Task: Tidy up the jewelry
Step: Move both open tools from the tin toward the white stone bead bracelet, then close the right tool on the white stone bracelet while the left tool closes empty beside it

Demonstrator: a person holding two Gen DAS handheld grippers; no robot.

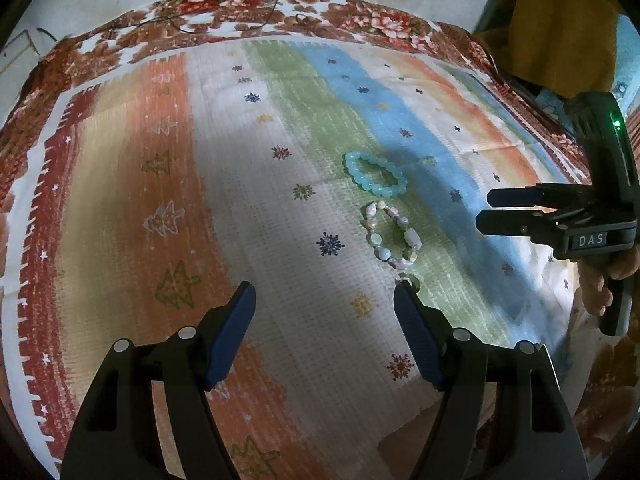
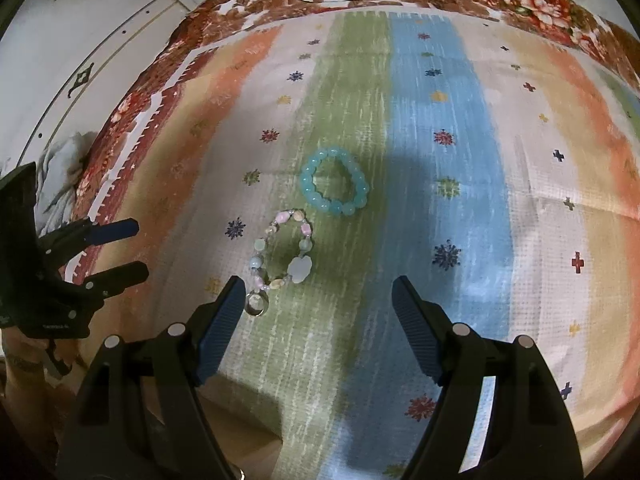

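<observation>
Your right claw [image 2: 318, 296] gapes released just behind the pastel mixed-bead bracelet [image 2: 282, 252]; beyond it lies the turquoise round-bead bracelet [image 2: 334, 185], and your left claw [image 1: 324, 300] is also released

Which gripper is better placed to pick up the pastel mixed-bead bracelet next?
Probably the right gripper: it is open and the pastel bracelet lies just ahead of its fingertips. The left gripper, also open, has it off beside one finger.

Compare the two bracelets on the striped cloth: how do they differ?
The turquoise bracelet is made of uniform round beads in one colour; the pastel bracelet mixes shapes, sizes and colours, pink, cream and pale blue. The pastel one carries a clear round charm; the turquoise one shows none. The turquoise one lies farther from both grippers. Both lie flat on the cloth, apart, ungripped.
</observation>
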